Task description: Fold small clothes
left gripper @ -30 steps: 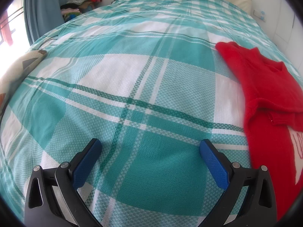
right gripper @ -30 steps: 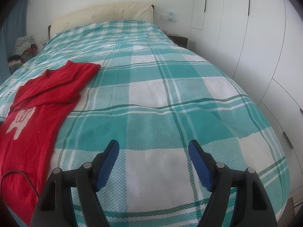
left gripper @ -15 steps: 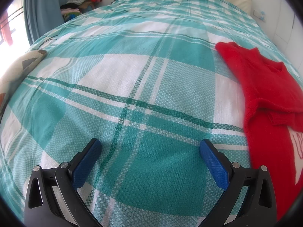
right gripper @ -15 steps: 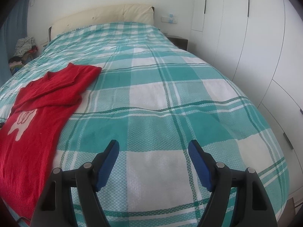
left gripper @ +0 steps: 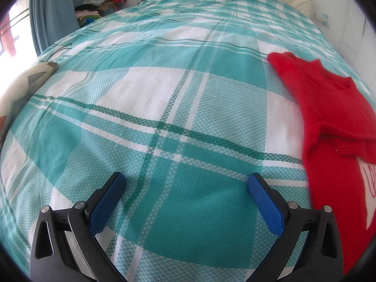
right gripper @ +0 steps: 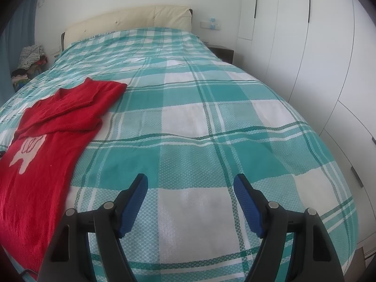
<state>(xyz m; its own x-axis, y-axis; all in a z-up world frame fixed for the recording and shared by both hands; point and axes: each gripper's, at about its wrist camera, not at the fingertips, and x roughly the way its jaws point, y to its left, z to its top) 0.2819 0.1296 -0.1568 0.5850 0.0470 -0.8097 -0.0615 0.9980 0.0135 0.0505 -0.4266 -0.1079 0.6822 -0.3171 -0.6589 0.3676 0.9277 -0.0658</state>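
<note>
left gripper and right gripper spread, empty. sweater lies between them; risk: pinching bedspread along with knit.

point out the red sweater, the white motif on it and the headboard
red sweater [right gripper: 42, 188]: right wrist view, lower body panel
white motif [right gripper: 27, 152]: right wrist view, its middle, on the sweater's front
headboard [right gripper: 131, 21]: right wrist view, middle of the cream padding

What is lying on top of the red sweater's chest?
On the red sweater, its own sleeves are folded across the upper chest, just above a pale knitted motif. The sleeves hide whatever lies beneath them. The sweater rests on the teal plaid bedspread.
</note>
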